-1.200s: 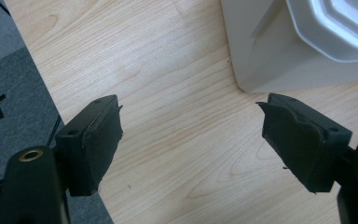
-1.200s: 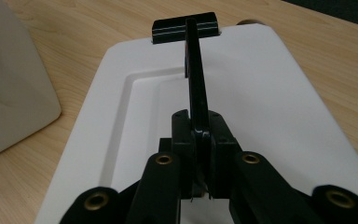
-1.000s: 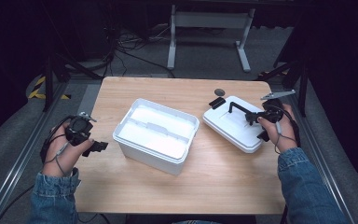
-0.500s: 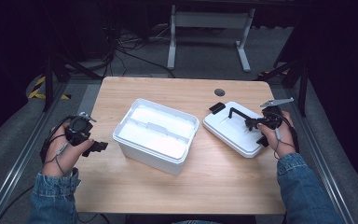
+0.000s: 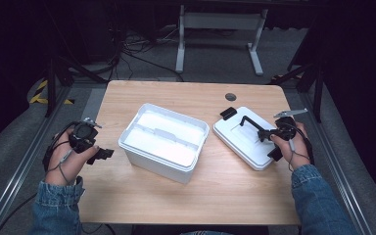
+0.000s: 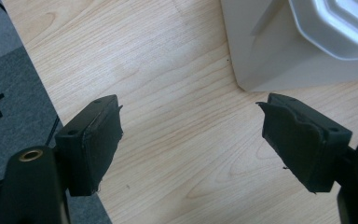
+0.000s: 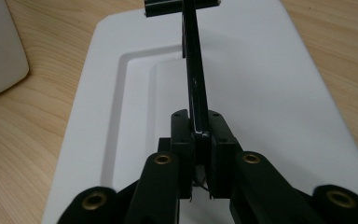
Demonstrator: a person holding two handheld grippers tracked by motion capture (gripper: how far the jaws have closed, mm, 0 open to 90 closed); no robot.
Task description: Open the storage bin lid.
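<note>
A white open box [image 5: 164, 142] sits in the middle of the wooden table [image 5: 186, 196]. To its right lies its white lid [image 5: 247, 139] with a black handle [image 5: 252, 125] raised above it. My right gripper [image 5: 267, 135] is shut on that black handle [image 7: 195, 84], above the lid [image 7: 261, 93]. At the table's left edge my left gripper [image 5: 103, 154] hovers open, its jaws wide apart over bare wood, with a corner of the box [image 6: 279, 51] ahead of it.
A dark round grommet [image 5: 230, 96] is set in the table near its far edge. A white desk frame [image 5: 215, 29] and cables lie on the floor beyond. Metal rails run along both sides of the table.
The right gripper and the lid it holds by the handle have shifted slightly toward the near side and left. The left gripper has stayed put.
</note>
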